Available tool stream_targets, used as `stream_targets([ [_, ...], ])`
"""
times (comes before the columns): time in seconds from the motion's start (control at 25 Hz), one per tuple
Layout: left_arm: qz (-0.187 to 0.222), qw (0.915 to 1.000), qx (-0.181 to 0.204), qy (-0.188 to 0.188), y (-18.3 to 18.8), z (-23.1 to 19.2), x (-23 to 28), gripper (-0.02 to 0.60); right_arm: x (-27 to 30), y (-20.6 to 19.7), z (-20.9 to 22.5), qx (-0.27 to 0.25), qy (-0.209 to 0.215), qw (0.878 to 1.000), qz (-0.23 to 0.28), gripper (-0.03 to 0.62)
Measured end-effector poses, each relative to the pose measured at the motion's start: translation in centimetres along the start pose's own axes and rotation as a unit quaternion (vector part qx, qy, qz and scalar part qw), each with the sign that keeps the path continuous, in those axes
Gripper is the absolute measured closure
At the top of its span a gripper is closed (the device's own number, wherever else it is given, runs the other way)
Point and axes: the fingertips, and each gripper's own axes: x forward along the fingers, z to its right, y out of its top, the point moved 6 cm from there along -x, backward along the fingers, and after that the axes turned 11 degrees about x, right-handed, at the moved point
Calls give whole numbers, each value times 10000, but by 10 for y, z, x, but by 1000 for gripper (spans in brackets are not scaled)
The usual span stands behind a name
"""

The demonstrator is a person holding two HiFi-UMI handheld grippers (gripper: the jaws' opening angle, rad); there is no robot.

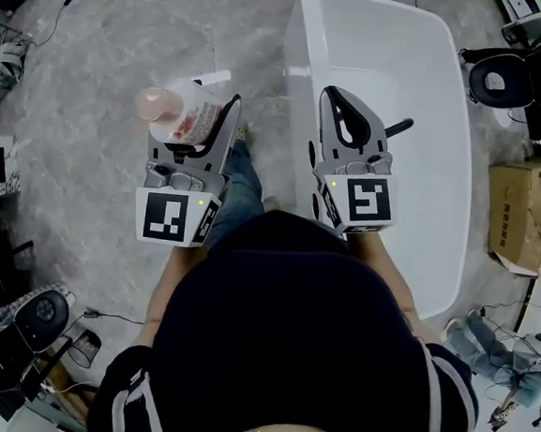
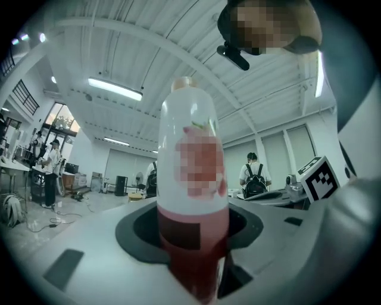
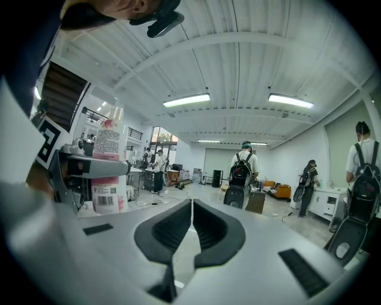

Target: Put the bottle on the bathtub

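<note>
Gripping the bottle (image 2: 191, 149) upright in my left claw (image 2: 193, 241), I have both pads pressed on its lower body, with its cap toward 12 o'clock. Seen from overhead, it hangs at 11 o'clock above the grey floor (image 1: 96, 63), apart from the white bathtub (image 1: 298, 91) at 1 o'clock. My right claw (image 3: 191, 205) is closed on nothing, its 2 tips touching, and shows over the tub's left side.

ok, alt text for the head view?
Seen from above, the left claw grips a white, pink-labelled bottle over grey floor, beside a white bathtub. The right claw is shut and empty, overlapping the bathtub's left rim.
</note>
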Motion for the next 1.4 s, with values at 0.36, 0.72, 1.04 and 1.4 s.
stream_targets([
  [0.36, 229, 9948, 78, -988, -10, -71, 131, 348, 124, 33, 36, 58, -294, 9995, 103, 566],
  [0.72, 456, 9727, 84, -2272, -28, -110, 263, 348, 207, 48, 97, 290, -1353, 9904, 67, 565],
  [1.04, 640, 9433, 171, -3252, -46, -86, 344, 348, 221, 32, 141, 566, -2145, 9751, -21, 566],
  [1.4, 822, 9277, 220, -3636, -68, -33, 399, 348, 219, 8, 194, 524, -2270, 9725, -89, 566],
])
